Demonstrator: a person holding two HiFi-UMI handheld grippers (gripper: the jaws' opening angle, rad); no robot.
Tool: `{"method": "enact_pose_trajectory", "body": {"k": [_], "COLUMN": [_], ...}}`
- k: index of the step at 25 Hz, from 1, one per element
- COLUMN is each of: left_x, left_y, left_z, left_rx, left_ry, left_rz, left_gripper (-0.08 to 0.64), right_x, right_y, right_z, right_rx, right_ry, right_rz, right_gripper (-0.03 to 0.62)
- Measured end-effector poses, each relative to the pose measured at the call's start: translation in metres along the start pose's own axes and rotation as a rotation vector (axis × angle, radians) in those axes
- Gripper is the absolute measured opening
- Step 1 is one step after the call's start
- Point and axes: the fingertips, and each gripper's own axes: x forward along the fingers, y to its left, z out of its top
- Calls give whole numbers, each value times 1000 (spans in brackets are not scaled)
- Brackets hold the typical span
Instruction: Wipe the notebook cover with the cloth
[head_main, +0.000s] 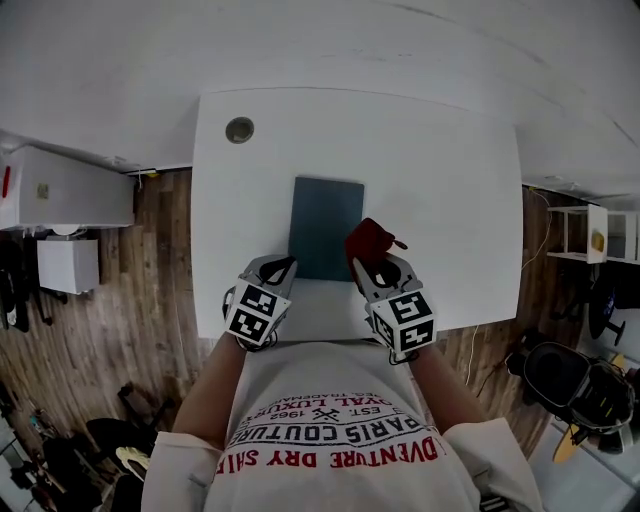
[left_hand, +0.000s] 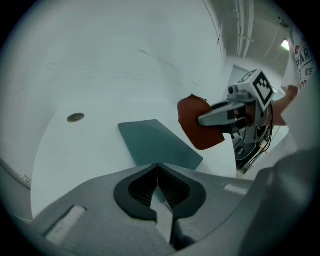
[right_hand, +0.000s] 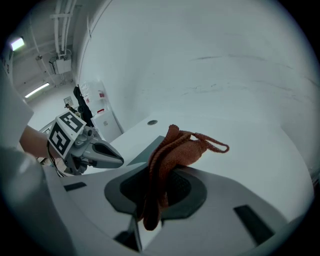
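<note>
1. Nearest the person, the left gripper (head_main: 278, 266) has its jaws pressed together on nothing.
2. Beside it, the right gripper (head_main: 372, 263) clamps its jaws on a limp rust-red knitted cloth (right_hand: 176, 149); soft and floppy, it wants a bunched grip.
3. Beyond, the thin dark teal notebook (head_main: 325, 222) lies flat on the white bench (head_main: 445, 170); it is probably light and slidey, best pinned at its near edge.
</note>
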Motion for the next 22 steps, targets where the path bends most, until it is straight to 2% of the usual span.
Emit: {"method": "enact_pose_trajectory", "body": {"k": [7,12,15,22], "left_x": [20,19,17,17], "left_y": [7,10,11,10], "left_z": [-13,-12,-11,-11], "left_rx": [11,-90,-148,-134], "left_ry": [52,-12,-53,-56], "left_rz": [-6,-21,-56,-40], "left_gripper": [11,11,11,11], "right_x": [26,58,84,135], "right_y": [16,25,23,39], "right_z": [16,43,52,68], "right_rx": [-47,-50,-9,124], "right_ry": [11,-8,10,60], "right_rz": [46,89,86,134], "right_gripper": [77,77,77,77]}}
